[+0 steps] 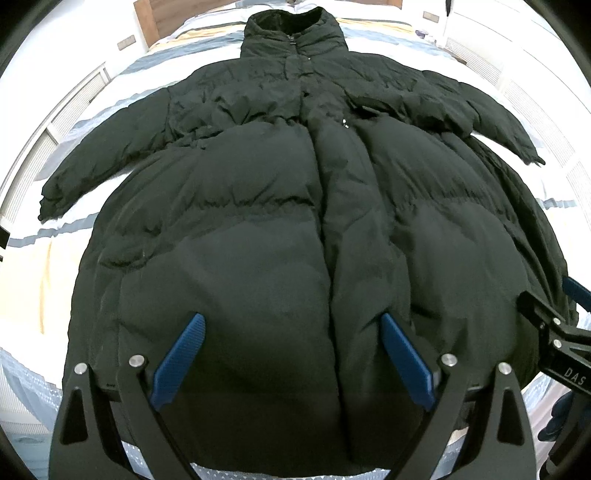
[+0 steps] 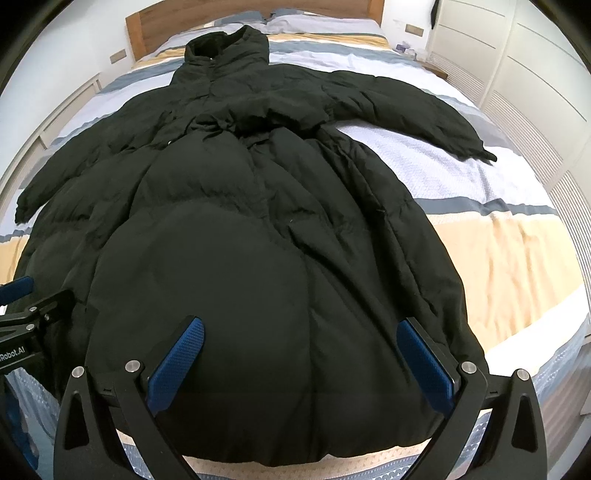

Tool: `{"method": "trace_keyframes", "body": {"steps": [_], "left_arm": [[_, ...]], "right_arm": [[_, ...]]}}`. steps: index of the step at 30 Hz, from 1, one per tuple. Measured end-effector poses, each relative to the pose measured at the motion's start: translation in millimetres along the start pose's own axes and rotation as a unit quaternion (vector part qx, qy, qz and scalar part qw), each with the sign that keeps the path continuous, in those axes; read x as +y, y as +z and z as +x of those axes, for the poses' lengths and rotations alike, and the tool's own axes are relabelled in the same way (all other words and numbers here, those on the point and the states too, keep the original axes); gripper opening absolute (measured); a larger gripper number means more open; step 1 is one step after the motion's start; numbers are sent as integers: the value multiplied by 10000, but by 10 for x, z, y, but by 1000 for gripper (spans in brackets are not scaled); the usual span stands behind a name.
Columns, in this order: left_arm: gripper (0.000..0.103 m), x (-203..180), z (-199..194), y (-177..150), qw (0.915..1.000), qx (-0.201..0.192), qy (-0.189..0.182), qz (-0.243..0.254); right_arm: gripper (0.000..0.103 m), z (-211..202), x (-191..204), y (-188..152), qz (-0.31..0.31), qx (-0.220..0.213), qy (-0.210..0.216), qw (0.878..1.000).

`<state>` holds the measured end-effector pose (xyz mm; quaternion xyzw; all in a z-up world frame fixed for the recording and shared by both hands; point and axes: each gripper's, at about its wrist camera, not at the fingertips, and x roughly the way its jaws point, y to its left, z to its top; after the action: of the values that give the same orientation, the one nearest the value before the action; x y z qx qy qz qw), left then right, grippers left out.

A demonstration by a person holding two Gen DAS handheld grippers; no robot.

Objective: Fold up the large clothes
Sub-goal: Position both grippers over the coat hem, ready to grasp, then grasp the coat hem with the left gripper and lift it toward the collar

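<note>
The left claw (image 1: 291,325) has its blue-padded fingers (image 1: 179,362) spread wide apart with nothing between them, poised above the lower part of a long black puffer coat (image 1: 258,221), left of the coat's front closure seam. The right claw (image 2: 301,330) is likewise parted and empty, its blue pads (image 2: 424,363) framing the right half of the coat's hem region (image 2: 258,424) — whether either claw's fingers touch the fabric cannot be told from these views. Each claw shows at the edge of the other's view: the right claw's black frame sits at the far right of the left wrist view, near the coat's lower right edge, and the left one sits at the far left of the right wrist view. The coat lies front up and spread flat on a bed (image 2: 498,240), hem nearest the claws and its stand-up collar (image 1: 291,29) pointing toward the wooden headboard (image 2: 155,26). Both sleeves are stretched outward — the left sleeve (image 1: 96,166) angles down toward the left edge of the bed, the right sleeve (image 2: 413,107) runs out across the right side, its cuff lying on the bedding. The quilted panels are puffed and creased, with some folds gathered along the coat's right flank. The bed cover is striped in white, grey-blue and pale yellow. Pillows (image 2: 325,18) lie by the headboard, and white panelled cupboards (image 2: 524,74) stand to the right of the bed.
</note>
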<state>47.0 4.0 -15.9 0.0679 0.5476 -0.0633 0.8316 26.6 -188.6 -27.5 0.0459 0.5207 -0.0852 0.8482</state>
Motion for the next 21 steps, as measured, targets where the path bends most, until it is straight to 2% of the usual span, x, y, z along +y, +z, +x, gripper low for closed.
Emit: {"method": "trace_keyframes", "body": {"steps": [8,13,17,21], "left_arm": [[96,112,33,151,9999,-2,-122,-24],[96,327,136,312,9990,217,-320,-216],[96,660,271,439,9933,501,-790,-672],[96,1168,329,603,9893,437,-778,-1152]], "right_arm": [[102,17,-19,106,85,37,-99,9999],[102,41,23,238,112,37,-171,9998],[102,65,90,365,112,22,-215,9997],[102,93,183,572,134,-10,-274,9995]]}}
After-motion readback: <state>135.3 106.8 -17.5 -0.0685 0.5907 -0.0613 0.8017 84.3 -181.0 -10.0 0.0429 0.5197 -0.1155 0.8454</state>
